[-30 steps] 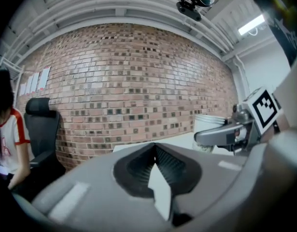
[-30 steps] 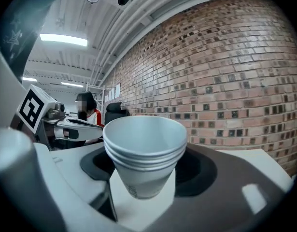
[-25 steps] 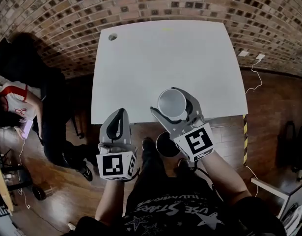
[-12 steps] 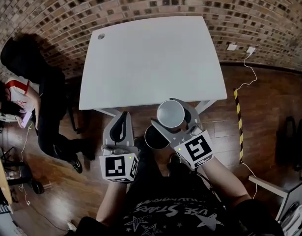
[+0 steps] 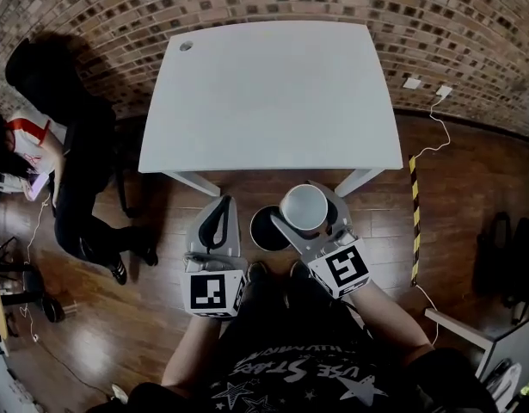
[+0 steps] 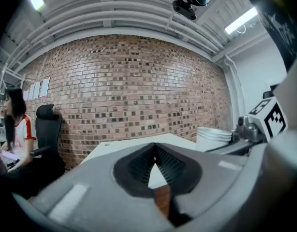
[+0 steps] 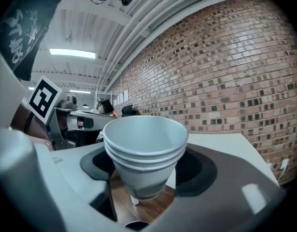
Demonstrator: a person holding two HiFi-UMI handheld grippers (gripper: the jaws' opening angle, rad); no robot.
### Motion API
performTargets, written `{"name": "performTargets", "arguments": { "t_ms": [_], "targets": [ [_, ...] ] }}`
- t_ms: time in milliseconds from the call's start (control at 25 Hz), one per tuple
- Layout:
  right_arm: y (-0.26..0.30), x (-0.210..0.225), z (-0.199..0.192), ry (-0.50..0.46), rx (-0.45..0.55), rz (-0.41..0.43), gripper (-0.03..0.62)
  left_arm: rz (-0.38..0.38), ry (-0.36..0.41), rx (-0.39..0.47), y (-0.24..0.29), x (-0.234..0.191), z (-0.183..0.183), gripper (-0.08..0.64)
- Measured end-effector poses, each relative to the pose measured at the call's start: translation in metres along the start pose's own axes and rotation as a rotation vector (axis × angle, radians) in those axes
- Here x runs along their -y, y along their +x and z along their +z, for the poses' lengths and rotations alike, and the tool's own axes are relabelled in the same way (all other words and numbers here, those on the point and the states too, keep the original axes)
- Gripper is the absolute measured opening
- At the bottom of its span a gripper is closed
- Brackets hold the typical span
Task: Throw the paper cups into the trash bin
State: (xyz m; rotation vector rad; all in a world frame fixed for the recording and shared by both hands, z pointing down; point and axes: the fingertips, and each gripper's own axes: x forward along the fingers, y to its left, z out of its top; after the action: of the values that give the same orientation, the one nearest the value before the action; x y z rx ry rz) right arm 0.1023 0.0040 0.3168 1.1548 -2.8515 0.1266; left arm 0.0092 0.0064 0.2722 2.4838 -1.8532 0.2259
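Right gripper [image 7: 147,178] jaws grip the stacked paper cups [image 5: 304,207] by the sides; the cups sit upright between the pads, mouths up. Left gripper [image 5: 218,210] jaws are pressed together with nothing between them. The cups hang by the right edge of the dark trash bin [image 5: 264,229], near the white table [image 5: 273,93].

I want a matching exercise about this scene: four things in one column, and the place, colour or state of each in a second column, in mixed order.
Things:
1. cups
2. left gripper
3. bin
4. table

Descriptions:
A. shut, nothing in it
B. white
C. black and round, on the floor
D. stacked, between the jaws of the right gripper

Pairs: 1-D, 2-A, 3-C, 4-B
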Motion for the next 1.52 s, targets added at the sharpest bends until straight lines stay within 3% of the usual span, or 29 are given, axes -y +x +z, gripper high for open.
{"name": "performTargets", "arguments": {
  "t_ms": [320, 480, 560, 760, 920, 1280, 1520],
  "targets": [
    [0.019, -0.033, -0.018, -0.004, -0.056, -0.012, 0.342, -0.003, -0.059, -0.042, -0.018, -0.035, -0.025, 0.005],
    [0.023, -0.036, -0.044, 0.013, -0.102, -0.009, 0.344, -0.014, -0.107, -0.090, -0.014, -0.043, -0.062, 0.005],
    [0.023, -0.031, -0.069, 0.003, -0.137, -0.024, 0.344, -0.029, -0.121, -0.118, -0.009, -0.044, -0.087, 0.005],
    [0.040, -0.031, -0.137, 0.003, -0.224, -0.029, 0.344, -0.085, -0.067, -0.167, 0.000, -0.052, -0.151, 0.005],
    [0.047, -0.033, -0.211, 0.002, -0.326, -0.028, 0.344, -0.082, -0.099, -0.280, -0.003, -0.054, -0.225, 0.005],
    [0.070, -0.049, -0.359, 0.033, -0.441, 0.013, 0.344, -0.084, -0.131, -0.408, -0.001, -0.056, -0.371, 0.005],
    [0.081, -0.054, -0.433, 0.059, -0.498, 0.012, 0.344, -0.071, -0.153, -0.438, 0.006, -0.049, -0.427, 0.005]
  ]
}}
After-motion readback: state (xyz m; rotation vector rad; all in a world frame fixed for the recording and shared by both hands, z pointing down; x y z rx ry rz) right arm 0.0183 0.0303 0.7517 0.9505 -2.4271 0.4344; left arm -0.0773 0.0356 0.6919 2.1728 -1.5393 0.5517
